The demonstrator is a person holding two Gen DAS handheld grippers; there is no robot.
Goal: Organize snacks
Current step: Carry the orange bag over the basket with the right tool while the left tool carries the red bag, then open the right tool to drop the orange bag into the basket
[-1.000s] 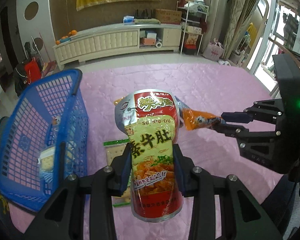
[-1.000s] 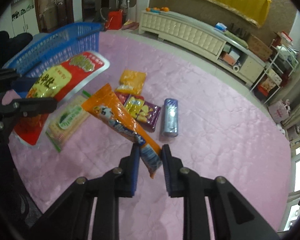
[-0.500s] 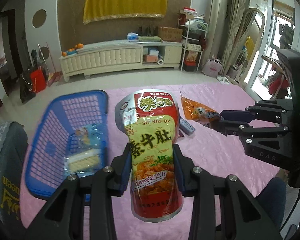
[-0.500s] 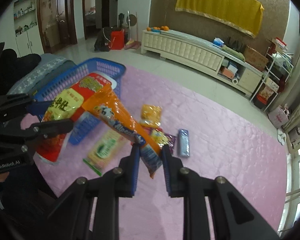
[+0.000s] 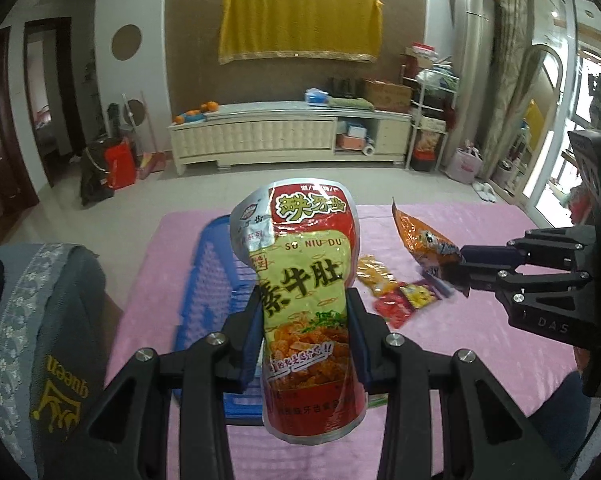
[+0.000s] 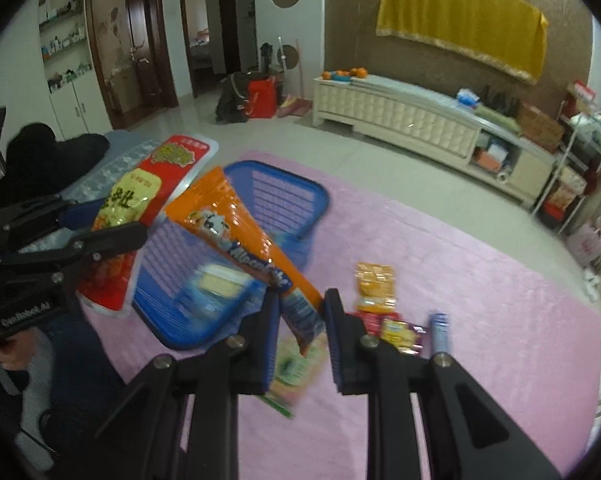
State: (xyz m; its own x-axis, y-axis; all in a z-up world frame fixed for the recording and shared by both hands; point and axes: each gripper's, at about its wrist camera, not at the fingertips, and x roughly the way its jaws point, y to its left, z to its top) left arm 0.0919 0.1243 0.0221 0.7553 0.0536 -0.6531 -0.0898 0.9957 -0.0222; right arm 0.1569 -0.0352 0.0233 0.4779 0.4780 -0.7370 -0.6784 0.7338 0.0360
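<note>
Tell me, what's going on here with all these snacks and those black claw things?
A person is tidying snacks with a handheld gripper in each hand. The left gripper is clamped on a red and yellow snack pouch, and the right gripper grips a long orange packet. Both are held up in the air near a blue basket, which already holds one pack. More snacks lie on the pink cloth.

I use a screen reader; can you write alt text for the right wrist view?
The right gripper pinches an orange snack packet above a blue basket on a pink cloth. At left, the left gripper holds a red-and-yellow pouch.
</note>
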